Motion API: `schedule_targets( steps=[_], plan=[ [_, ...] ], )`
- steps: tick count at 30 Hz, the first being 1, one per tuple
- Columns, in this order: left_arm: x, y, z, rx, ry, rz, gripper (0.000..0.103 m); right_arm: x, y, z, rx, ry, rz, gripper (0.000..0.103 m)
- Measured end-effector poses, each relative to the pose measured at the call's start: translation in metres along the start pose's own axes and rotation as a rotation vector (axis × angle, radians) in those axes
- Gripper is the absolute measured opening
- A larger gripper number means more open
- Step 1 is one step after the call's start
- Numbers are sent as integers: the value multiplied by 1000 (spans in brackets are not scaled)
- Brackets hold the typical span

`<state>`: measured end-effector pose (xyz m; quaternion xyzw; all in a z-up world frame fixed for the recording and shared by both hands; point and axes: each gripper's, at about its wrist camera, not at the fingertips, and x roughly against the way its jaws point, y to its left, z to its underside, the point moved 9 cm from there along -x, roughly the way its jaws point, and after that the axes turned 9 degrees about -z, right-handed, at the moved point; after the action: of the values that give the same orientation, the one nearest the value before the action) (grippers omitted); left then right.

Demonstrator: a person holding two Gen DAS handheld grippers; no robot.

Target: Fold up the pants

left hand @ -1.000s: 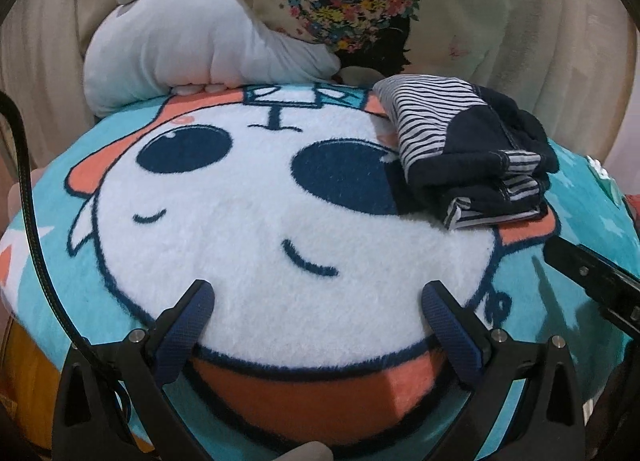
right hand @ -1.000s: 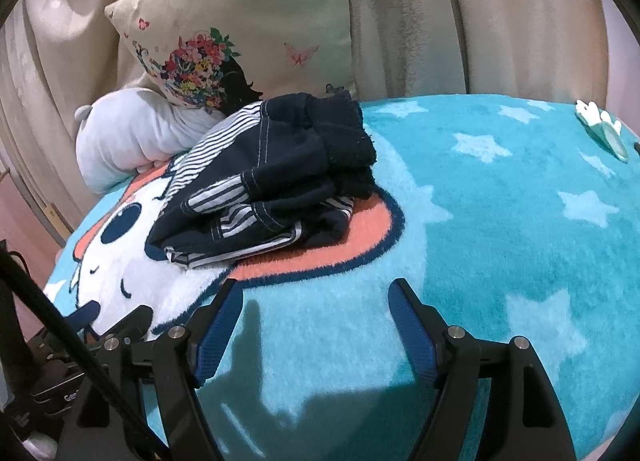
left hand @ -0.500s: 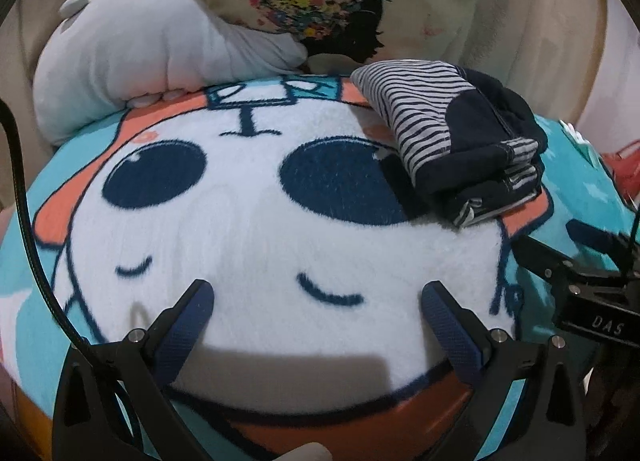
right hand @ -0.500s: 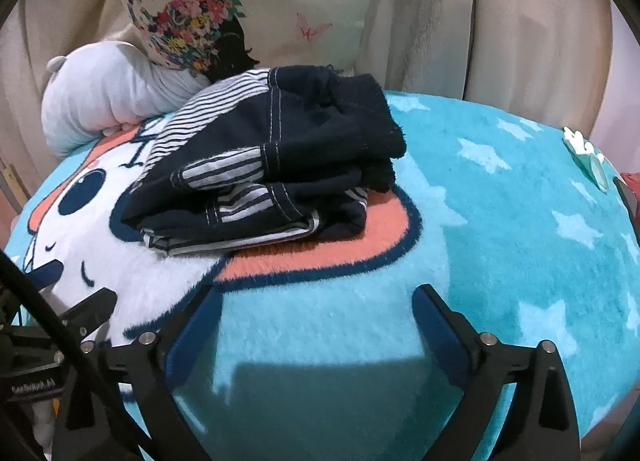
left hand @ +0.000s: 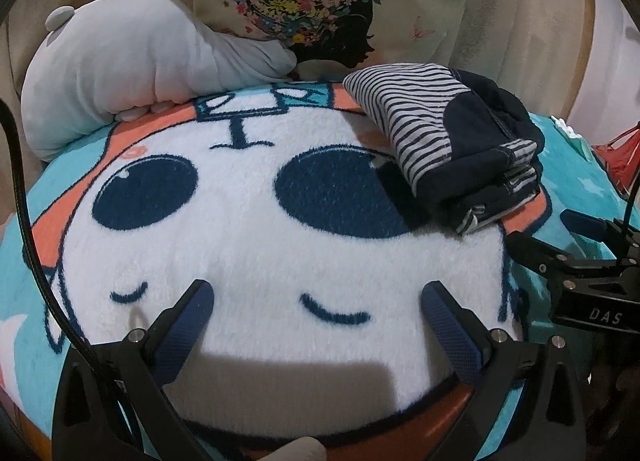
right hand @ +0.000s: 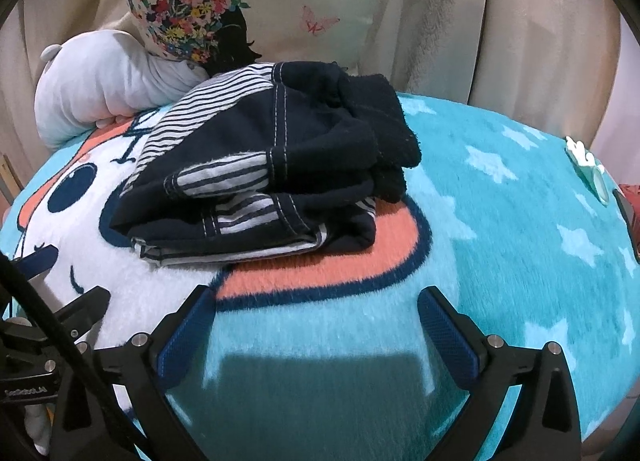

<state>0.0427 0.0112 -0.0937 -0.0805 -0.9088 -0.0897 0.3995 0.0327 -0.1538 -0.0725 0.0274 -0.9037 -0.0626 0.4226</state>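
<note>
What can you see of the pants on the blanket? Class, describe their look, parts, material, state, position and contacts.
The pants are dark navy with navy-and-white striped panels and pale stitching along the seams. They look like soft knit cotton. They lie folded into a compact stack of several layers, hems and striped cuffs showing at the near edge. They rest on the fleece blanket, across the cartoon face's orange border and one dark eye, in front of the floral pillow. Nothing else visibly touches them; neither gripper holds them.

Pants (right hand: pixel 280 165): matt knit cloth, stitched seams. Blanket (right hand: pixel 500 221): fuzzy plush fleece. Cushion (left hand: pixel 420 1): smooth printed fabric.
</note>
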Motion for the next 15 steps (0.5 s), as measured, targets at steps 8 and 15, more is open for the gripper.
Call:
schedule_targets(
  steps=[8,15],
  plan=[
    [25,10,2,48,-27,-119,103,10,2,5,36,-31,-66,102],
    [74,3,-9,71,-78,-212,103,49,-5,10,38,-103,-168,102]
  ],
)
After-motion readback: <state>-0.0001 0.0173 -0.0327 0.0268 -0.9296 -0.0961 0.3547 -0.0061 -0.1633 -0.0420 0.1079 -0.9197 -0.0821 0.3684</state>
